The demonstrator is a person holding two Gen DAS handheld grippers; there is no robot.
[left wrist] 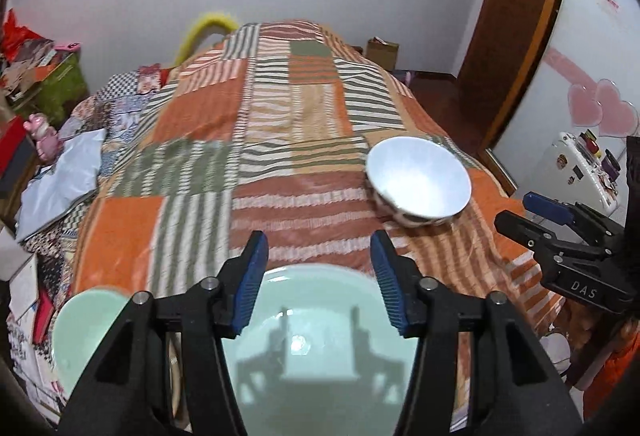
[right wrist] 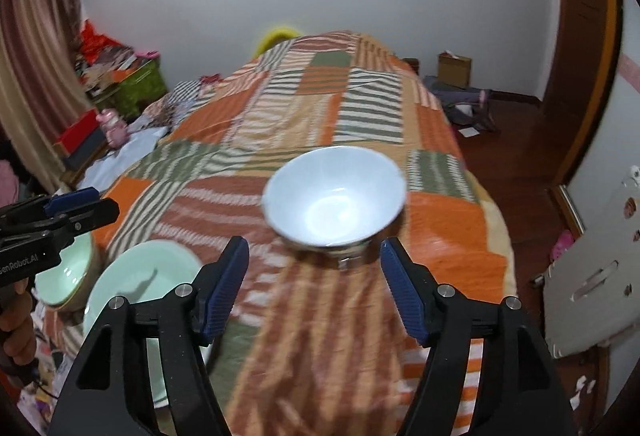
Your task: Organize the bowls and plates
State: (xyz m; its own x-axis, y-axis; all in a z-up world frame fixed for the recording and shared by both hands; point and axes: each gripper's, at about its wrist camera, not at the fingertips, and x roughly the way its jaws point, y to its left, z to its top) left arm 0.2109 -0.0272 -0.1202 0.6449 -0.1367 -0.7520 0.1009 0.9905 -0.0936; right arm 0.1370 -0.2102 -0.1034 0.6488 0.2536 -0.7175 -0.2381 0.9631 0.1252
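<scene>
Green bowl [right wrist: 66, 272]: far left, near bed [left wrist: 280, 139] edge.
Green plate [left wrist: 320, 348]: beside it, under left tool [left wrist: 319, 282], wide, empty.
White bowl [right wrist: 335, 197]: right, apart, tilted; right tool [right wrist: 314, 290] wide, empty.
Progress: nothing stacked; probably early.

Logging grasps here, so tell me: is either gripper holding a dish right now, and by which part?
Nothing is held. The left gripper hangs open over the pale green plate; the right gripper is open, short of the white bowl.

Both grippers are black plastic frames with silver screws. Ribbed blue pads line their fingers [left wrist: 252, 282]. White lettering marks the left gripper [right wrist: 24, 260].
</scene>
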